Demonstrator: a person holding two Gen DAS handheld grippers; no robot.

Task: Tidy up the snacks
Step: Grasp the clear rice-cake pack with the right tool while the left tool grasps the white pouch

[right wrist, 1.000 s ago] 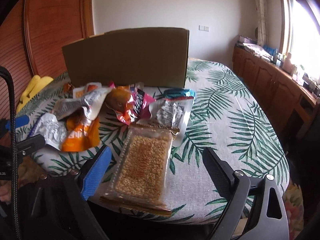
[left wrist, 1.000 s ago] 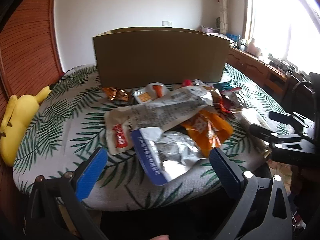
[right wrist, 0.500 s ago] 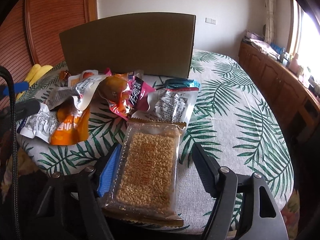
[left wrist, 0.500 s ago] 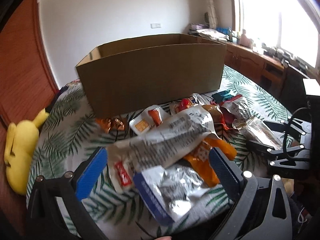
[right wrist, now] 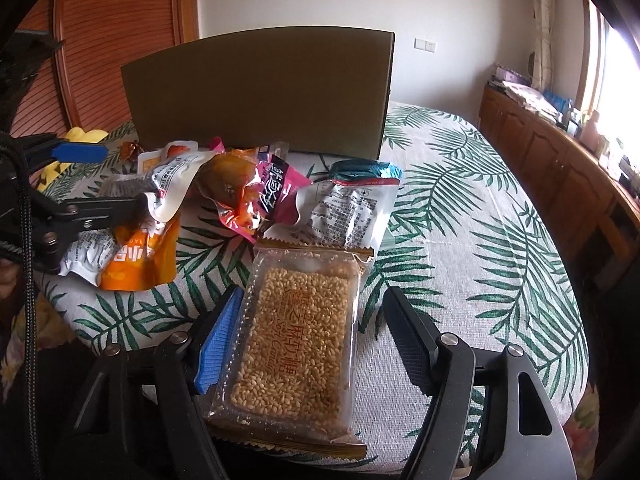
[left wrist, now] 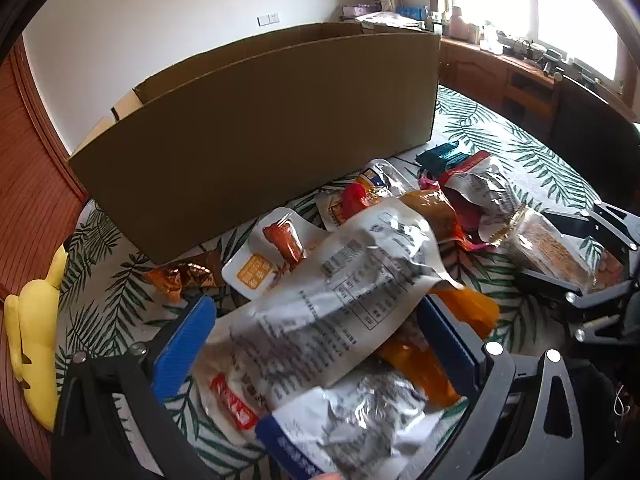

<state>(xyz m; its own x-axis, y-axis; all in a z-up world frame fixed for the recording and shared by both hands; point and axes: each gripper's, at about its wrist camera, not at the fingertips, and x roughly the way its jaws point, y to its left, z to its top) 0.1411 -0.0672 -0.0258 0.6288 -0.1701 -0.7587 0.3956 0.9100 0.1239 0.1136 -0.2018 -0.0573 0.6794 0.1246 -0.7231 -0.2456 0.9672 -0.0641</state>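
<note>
A: Where does the left wrist view look from?
B: Low and close over the snack pile [left wrist: 344, 280], angled down toward the cardboard box [left wrist: 256, 128].
A: And the right?
B: Same slant, beside it; both share box [right wrist: 260, 92], pile and leaf-print tablecloth [right wrist: 460, 208].

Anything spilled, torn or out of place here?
No spill or tear visible. Snack packets lie in a loose overlapping heap before the cardboard box; a yellow plush toy sits at the table's edge, unrelated to the snacks.
</note>
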